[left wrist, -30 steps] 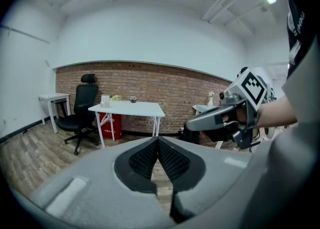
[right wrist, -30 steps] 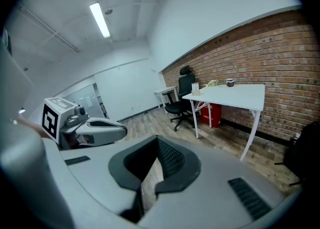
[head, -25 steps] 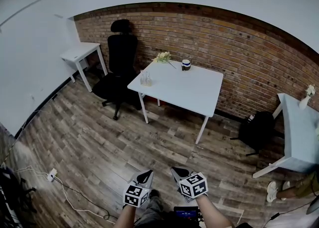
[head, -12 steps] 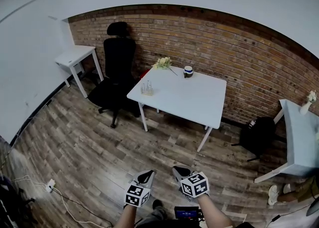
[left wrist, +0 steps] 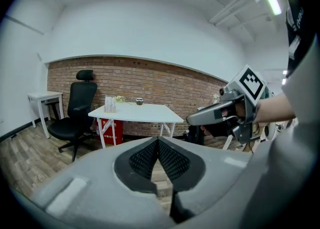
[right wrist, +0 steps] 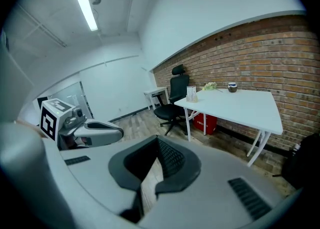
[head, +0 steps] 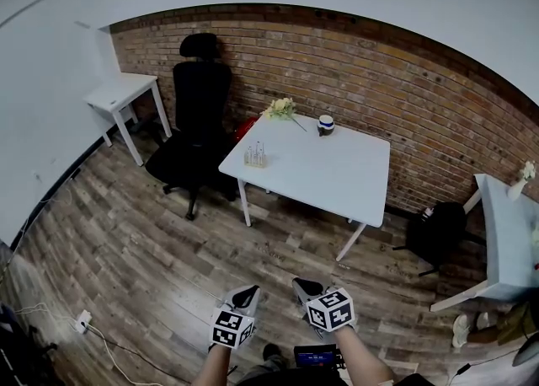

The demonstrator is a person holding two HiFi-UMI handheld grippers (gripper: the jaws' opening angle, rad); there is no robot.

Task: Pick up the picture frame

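Head view: nothing is done yet; the small clear upright picture frame (head: pixel 255 155) stands near the front-left corner of the white rectangular table (head: pixel 333 172), well apart from the left claw (head: pixel 246 296) and right claw (head: pixel 302 287). Left gripper view: jaws together, empty. Right gripper view: likewise together, empty.

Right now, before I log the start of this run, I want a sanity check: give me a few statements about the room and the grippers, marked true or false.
1. The left gripper and right gripper are both shut and empty. True.
2. The picture frame lies on the floor. False: it stands upright on the white table, at the corner nearest the office chair.
3. A mug and flowers sit at the table's wall side. True.
4. The table backs onto a plain white wall. False: a brick wall.
5. The left gripper touches the table. False: both grippers are over the wood floor.
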